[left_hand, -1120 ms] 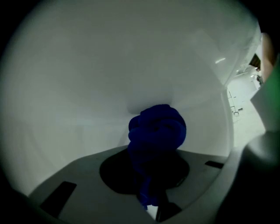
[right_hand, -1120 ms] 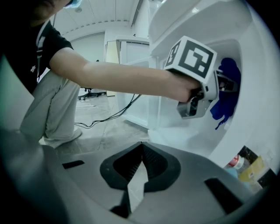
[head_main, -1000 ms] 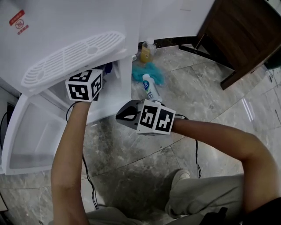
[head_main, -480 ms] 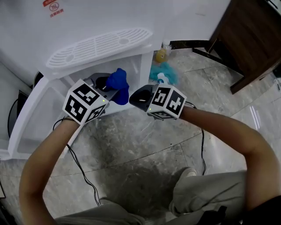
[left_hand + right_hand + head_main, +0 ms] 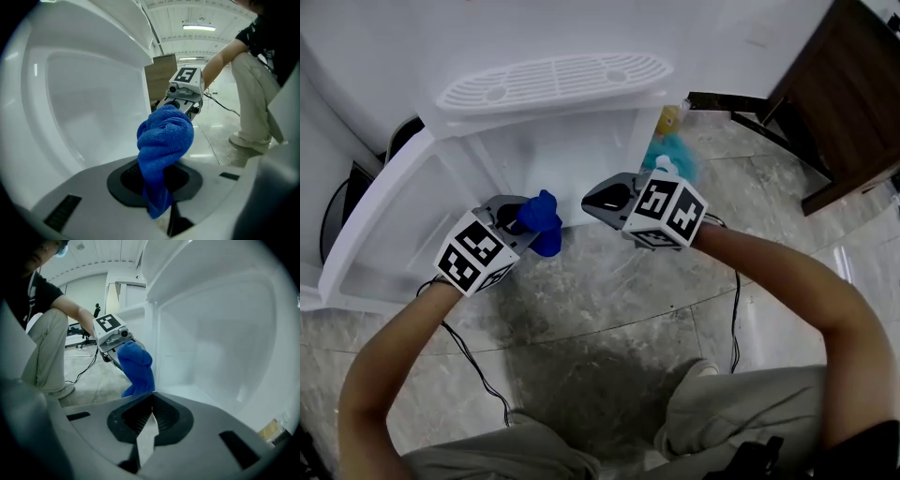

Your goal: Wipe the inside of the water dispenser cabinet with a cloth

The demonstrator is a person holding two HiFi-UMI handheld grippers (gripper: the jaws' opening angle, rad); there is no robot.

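- Head view: left claw pinching a crumpled blue microfibre cloth, centre frame, at the mouth of the open white plastic water dispenser cabinet. Right claw just right of it, pressed together.
- Left gripper view: cloth bunched between the jaws, standing up mid-frame; cabinet wall fills the left.
- Right gripper view: jaws together, nothing between; cloth left of centre, cabinet interior right.
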